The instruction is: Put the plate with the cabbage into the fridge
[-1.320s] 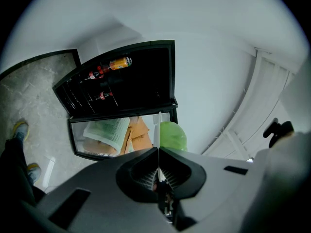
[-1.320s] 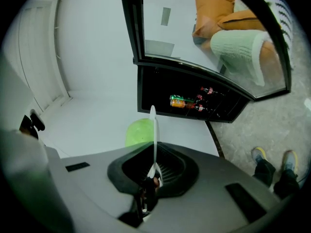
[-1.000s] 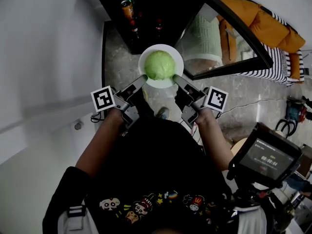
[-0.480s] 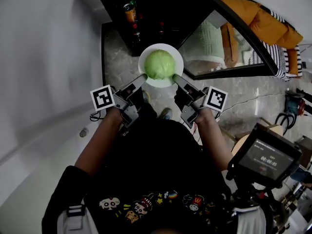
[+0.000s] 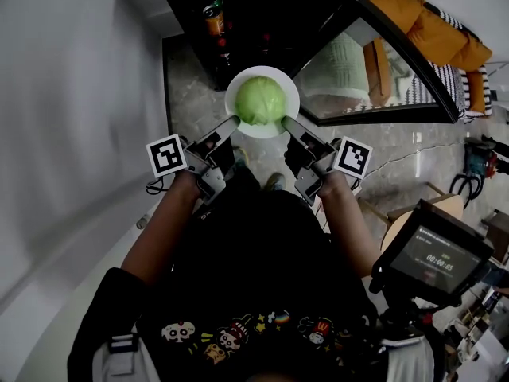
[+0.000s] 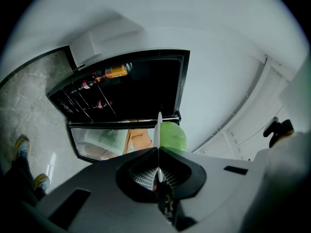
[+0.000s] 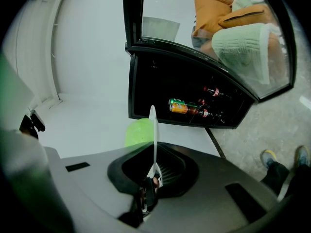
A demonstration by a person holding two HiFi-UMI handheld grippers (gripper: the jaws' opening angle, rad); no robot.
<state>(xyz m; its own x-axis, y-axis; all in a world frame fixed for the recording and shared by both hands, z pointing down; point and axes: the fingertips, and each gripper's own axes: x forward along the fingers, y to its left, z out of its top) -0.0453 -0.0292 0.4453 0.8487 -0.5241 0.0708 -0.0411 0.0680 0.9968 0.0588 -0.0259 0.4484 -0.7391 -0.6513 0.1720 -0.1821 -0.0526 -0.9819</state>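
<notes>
A white plate (image 5: 235, 114) carries a round green cabbage (image 5: 261, 100) and hangs in the air just in front of the open black fridge (image 5: 254, 14). My left gripper (image 5: 231, 123) is shut on the plate's left rim, and my right gripper (image 5: 285, 122) is shut on its right rim. In the left gripper view the plate (image 6: 159, 130) shows edge-on between the jaws with the cabbage (image 6: 173, 136) behind it. The right gripper view shows the same thin plate edge (image 7: 153, 130) and the cabbage (image 7: 138, 132).
The fridge's glass door (image 5: 374, 66) stands swung open to the right. Cans and bottles (image 5: 213, 18) lie on a shelf inside the dark fridge interior. A white wall (image 5: 71, 94) runs along the left. A device with a screen (image 5: 433, 257) sits at lower right.
The plate with the cabbage has moved a little forward toward the fridge opening, carried by both grippers. Both holds are unchanged.
</notes>
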